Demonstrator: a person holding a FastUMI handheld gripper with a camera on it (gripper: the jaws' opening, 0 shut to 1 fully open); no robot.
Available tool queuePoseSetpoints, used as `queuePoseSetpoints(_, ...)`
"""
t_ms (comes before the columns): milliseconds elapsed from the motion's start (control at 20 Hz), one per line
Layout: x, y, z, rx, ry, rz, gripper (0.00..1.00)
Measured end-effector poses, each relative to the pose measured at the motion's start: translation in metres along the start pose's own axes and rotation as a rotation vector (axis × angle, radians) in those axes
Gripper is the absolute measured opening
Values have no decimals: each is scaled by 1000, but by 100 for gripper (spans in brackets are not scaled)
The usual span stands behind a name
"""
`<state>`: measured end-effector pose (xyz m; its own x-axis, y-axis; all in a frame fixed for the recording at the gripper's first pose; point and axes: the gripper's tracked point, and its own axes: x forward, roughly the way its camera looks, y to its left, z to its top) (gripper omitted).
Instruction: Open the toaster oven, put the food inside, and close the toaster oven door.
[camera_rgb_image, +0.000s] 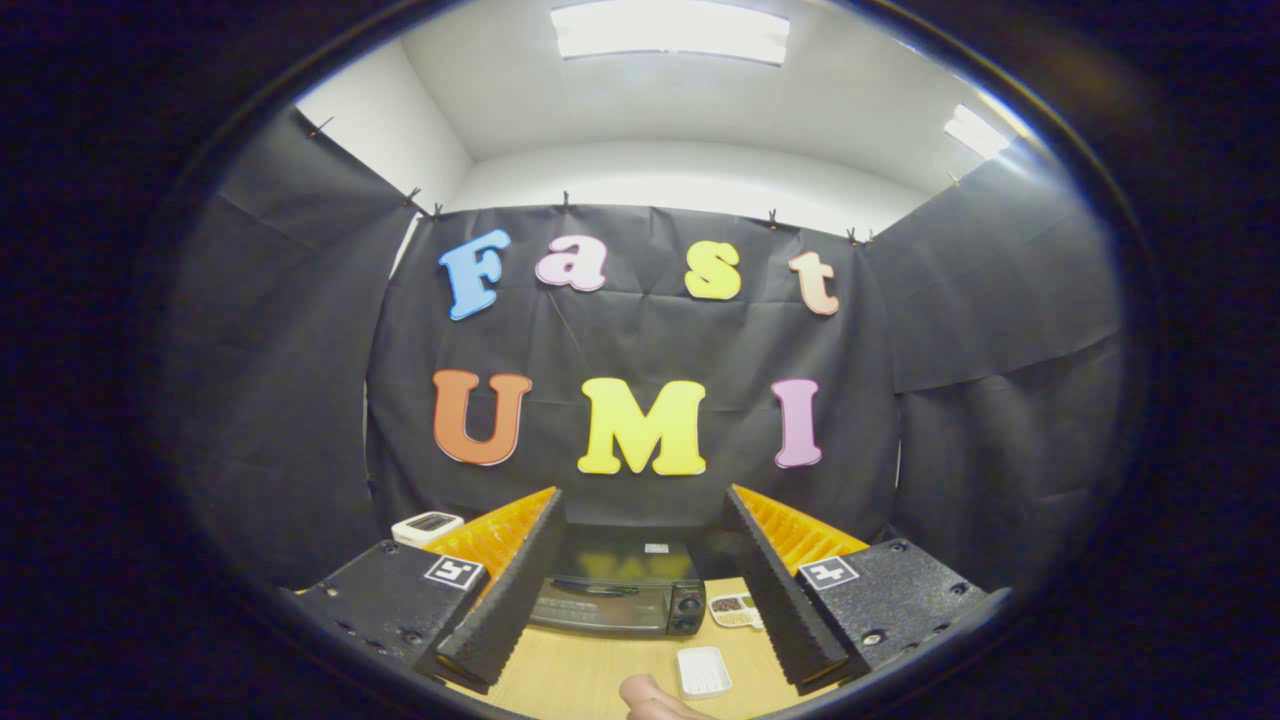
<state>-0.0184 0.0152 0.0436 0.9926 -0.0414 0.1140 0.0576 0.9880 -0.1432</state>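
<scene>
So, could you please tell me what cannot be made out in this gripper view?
- Toaster oven: its left side is hidden behind the left finger of the open claw; whether there is food inside cannot be told through the dark door.
- Small dish: partly behind the right finger; contents too small to identify.
- White tray: too small to tell what it holds.
- White device behind the left finger: too small to identify.
</scene>
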Motion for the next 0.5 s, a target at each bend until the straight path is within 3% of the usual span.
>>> queuePoseSetpoints(500,-5,5,-1,-24,8,4,100)
